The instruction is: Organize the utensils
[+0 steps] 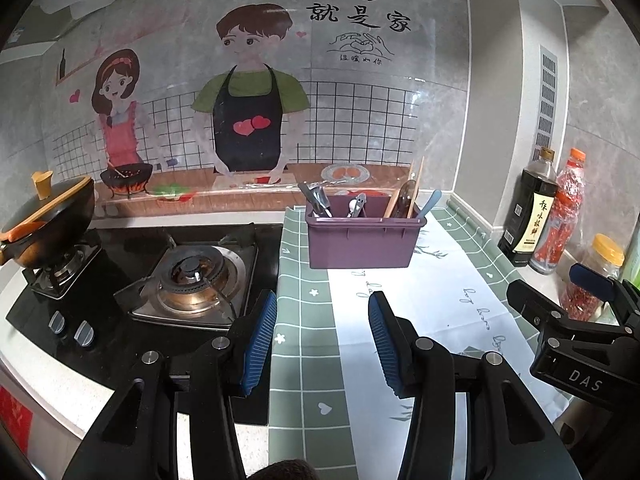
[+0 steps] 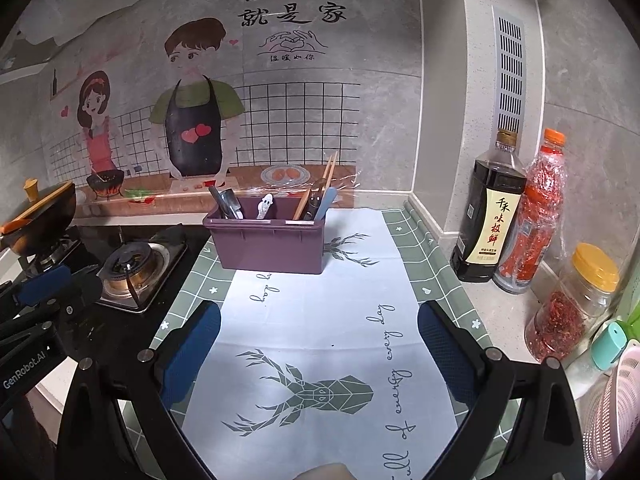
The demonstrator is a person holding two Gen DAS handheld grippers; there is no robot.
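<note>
Left hand-held gripper [image 1: 322,344] and right hand-held gripper [image 2: 318,354] both spread, empty, above the tabletop [image 2: 500,308]. Purple bin [image 2: 266,246] of upright utensils [image 2: 316,196] sits straight ahead, well apart; neither clearly nearer.

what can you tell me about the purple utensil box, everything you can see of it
The purple utensil box is a rectangular, matte, plastic-looking bin with a rolled rim and small ribs below it. It stands upright at the far end of the deer-print cloth, beside the stove. Dividers split it into compartments: dark metal utensils on the left, a small white-headed piece in the middle, chopsticks and a blue handle on the right. Neither claw touches it.
</note>
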